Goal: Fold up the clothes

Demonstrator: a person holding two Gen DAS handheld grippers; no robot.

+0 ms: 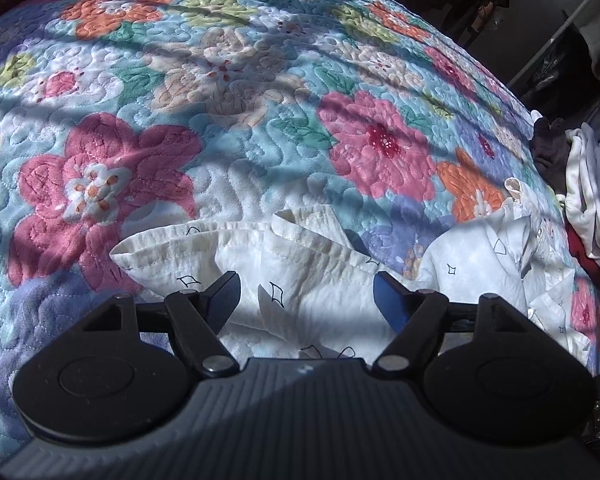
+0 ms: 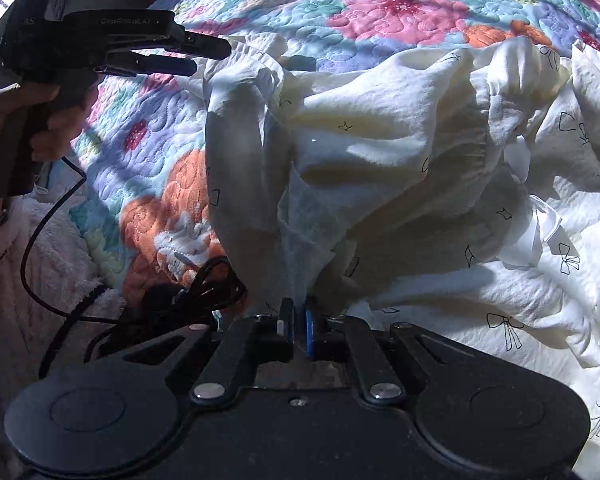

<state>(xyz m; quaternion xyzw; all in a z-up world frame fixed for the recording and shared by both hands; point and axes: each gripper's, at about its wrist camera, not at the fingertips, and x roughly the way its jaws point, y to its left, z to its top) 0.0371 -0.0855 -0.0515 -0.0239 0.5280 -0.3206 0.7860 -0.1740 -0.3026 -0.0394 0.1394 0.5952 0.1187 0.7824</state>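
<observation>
1. Where my left gripper [image 1: 305,300] hangs, fingers apart, the garment [image 1: 300,264] lies just ahead and below, its hem running crosswise; open quilt [image 1: 220,120] beyond, a clothes pile [image 1: 588,208] at the right edge.
2. Right gripper [image 2: 299,322] is clamped on a bunched garment fold; cloth spreads ahead and rightward, crumpled. Left gripper is nearer the far free edge, I judge.

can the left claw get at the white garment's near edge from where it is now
Probably yes. The left claw is open right above the white garment, with nothing between its fingers and the cloth. The right claw already pinches another fold, off to the side.
</observation>
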